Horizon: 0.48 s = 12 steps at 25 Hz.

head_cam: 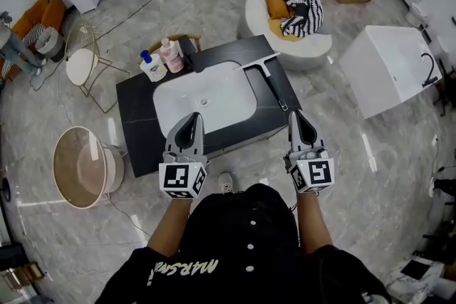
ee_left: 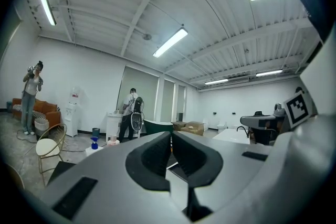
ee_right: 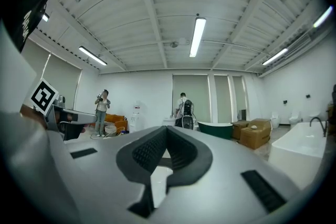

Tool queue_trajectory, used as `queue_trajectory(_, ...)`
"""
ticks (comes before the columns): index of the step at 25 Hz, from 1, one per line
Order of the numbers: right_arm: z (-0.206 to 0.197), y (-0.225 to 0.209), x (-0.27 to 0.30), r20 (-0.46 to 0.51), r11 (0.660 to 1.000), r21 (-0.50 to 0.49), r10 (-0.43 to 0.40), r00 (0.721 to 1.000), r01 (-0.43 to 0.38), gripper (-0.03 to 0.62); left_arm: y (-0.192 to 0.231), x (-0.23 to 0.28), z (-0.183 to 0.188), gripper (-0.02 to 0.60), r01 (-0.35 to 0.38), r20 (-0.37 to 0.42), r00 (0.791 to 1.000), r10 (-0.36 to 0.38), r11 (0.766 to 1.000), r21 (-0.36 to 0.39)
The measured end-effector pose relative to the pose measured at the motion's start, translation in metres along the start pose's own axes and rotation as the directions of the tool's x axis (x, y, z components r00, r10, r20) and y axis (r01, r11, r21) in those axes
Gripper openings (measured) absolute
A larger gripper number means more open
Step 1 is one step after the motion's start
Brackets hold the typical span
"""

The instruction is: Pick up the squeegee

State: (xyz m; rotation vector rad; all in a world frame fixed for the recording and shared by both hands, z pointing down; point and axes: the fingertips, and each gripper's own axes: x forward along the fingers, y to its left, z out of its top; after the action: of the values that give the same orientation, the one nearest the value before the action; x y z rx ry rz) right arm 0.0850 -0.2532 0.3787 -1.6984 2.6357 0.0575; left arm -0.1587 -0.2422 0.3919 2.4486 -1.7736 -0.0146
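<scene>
Dark worktop [head_cam: 135, 117] holds the squeegee [head_cam: 271, 82] along its right edge. Both the left gripper [head_cam: 192, 121] and right gripper [head_cam: 297, 117] are closed, holding nothing. Best to open the right one wide, then grab it.

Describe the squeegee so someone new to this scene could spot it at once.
Find the black countertop with the white basin in the middle of the floor. The squeegee lies flat on its right side beside the basin: a T shape with a pale blade and dark handle, unlike the upright bottles at back left.
</scene>
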Motion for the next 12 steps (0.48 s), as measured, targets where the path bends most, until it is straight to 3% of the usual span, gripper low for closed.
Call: queue_trajectory(12,-0.025,-0.035,0.052,-0.086,1.0,-0.008,-0.011,0.996,0.01,-0.005,0.005,0.063,-0.015,0.018,0.015,-0.055,0.998,-0.016,1.0,-0.027)
